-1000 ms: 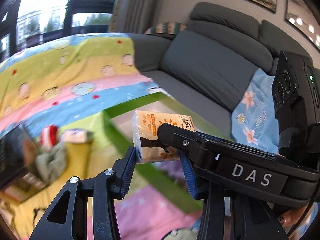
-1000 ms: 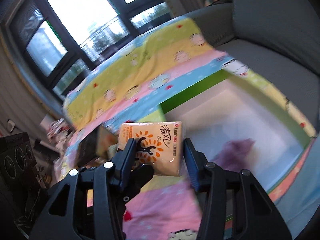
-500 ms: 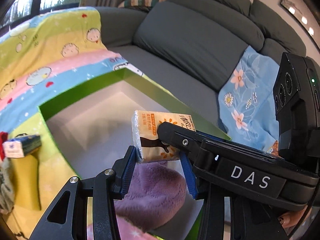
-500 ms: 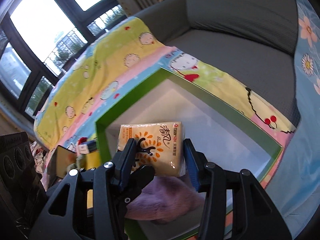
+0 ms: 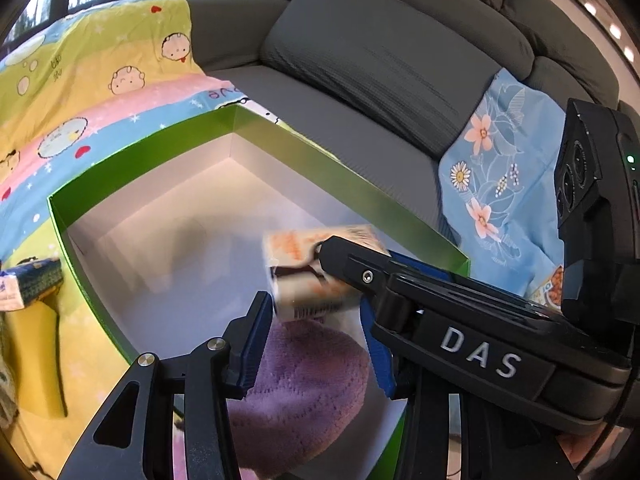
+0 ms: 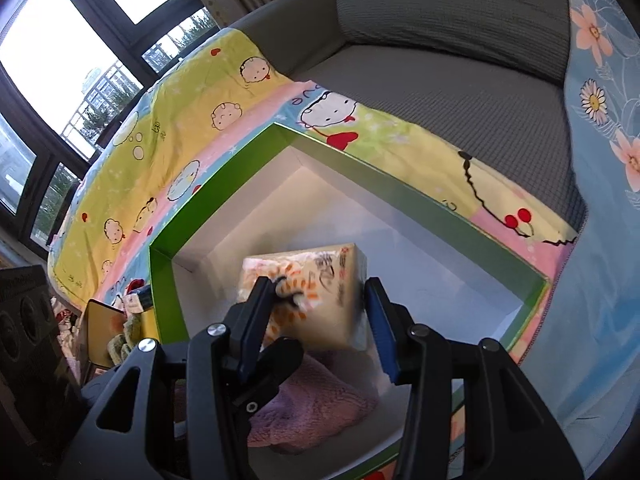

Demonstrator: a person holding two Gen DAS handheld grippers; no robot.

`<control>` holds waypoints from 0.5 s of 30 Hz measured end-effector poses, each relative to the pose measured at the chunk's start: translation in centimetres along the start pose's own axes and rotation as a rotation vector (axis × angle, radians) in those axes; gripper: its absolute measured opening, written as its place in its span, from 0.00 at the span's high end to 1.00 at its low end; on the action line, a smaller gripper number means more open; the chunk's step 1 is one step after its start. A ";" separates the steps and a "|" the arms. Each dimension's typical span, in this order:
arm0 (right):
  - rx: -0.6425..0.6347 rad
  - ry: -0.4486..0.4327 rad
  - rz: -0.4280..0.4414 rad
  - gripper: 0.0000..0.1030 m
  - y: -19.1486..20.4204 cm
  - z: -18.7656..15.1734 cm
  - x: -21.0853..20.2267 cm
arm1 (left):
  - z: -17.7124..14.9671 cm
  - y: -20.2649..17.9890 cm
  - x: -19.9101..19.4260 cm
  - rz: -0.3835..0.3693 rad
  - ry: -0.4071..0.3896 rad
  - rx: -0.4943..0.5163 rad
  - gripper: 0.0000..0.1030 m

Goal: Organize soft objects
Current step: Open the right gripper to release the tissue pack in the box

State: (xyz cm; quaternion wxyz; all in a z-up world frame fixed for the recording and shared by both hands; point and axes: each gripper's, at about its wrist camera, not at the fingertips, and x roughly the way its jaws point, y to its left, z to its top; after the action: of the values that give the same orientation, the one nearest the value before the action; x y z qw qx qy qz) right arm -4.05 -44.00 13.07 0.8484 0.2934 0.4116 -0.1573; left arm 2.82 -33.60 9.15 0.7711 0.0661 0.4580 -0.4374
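An orange tissue pack [image 5: 312,276] is blurred between the fingers of both grippers, over the green box with a white inside [image 5: 160,148]. My left gripper [image 5: 316,332] and my right gripper [image 6: 316,320] both look wider than the pack, which is tilted [image 6: 316,300]. A purple knitted cloth [image 5: 304,392] lies in the box's near corner, below the pack; it also shows in the right wrist view [image 6: 316,412].
The green box [image 6: 360,160] rests on a cartoon-print sheet [image 5: 80,92] next to a grey sofa [image 5: 392,60] with a blue floral cloth [image 5: 504,184]. A small blue packet [image 5: 28,284] lies left of the box. A dark tin and soft items [image 6: 116,336] sit at the left.
Both grippers moved further over the box. The jaws have widened and the tissue pack is now blurred and tilted, dropping from the grip toward the purple cloth.
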 end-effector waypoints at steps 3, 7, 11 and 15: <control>-0.004 -0.024 -0.001 0.31 0.1 -0.3 -0.8 | -0.2 0.2 -0.9 -0.013 -0.005 -0.007 0.55; -0.003 -0.071 0.008 0.21 0.1 -0.8 -2.2 | -0.9 0.7 -2.9 0.000 -0.030 -0.030 0.42; -0.020 -0.098 0.028 0.10 0.8 -1.5 -3.7 | -2.4 1.7 -5.7 0.022 -0.076 -0.067 0.32; -0.058 -0.103 0.037 0.08 2.4 -2.6 -4.9 | -4.5 3.1 -8.4 0.069 -0.105 -0.111 0.30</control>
State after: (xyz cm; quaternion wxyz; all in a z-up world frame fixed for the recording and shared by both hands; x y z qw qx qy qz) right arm -7.42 -40.37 16.50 0.8793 0.2679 0.3662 -0.1447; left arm 0.52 -24.25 12.06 0.8111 0.0157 0.4380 -0.3873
